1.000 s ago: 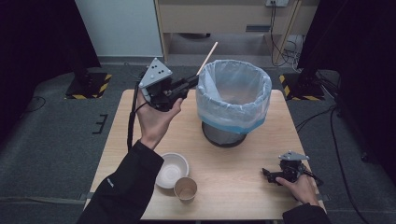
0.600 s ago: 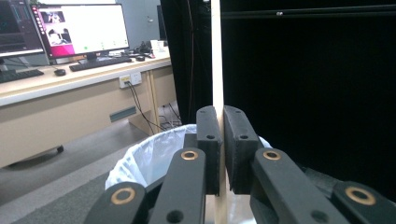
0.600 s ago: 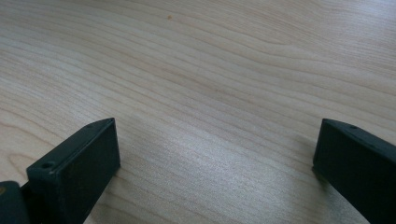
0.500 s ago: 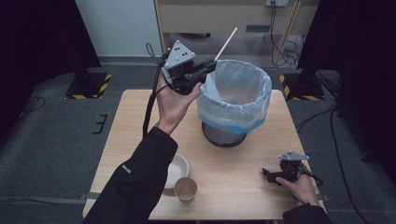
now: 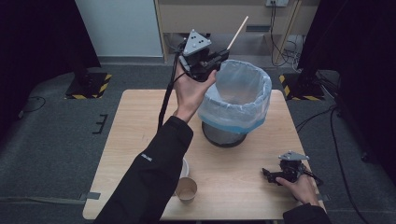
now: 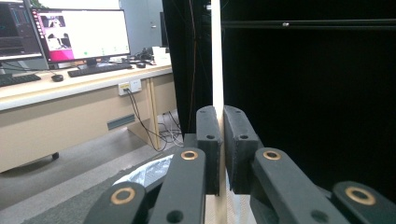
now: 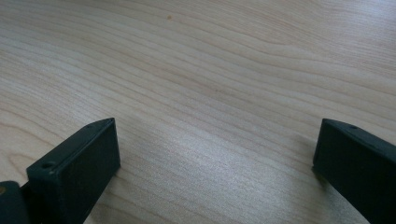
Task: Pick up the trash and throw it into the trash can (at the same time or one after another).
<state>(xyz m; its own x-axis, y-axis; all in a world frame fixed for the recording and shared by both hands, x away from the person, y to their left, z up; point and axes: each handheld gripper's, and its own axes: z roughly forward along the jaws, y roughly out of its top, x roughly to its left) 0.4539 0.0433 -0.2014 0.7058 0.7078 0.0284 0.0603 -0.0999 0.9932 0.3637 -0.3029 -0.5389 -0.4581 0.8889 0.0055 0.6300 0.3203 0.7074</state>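
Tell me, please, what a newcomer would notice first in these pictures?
Probably the left gripper, raised at the near rim of the bin lined with a pale bag, shut on a thin wooden stick. Next, the right gripper resting open on the table, and the paper cup at the front edge.

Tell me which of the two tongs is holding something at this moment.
The left tongs, raised beside the lined bin, are shut on a thin wooden stick. The right tongs rest open on the table, with nothing between them.
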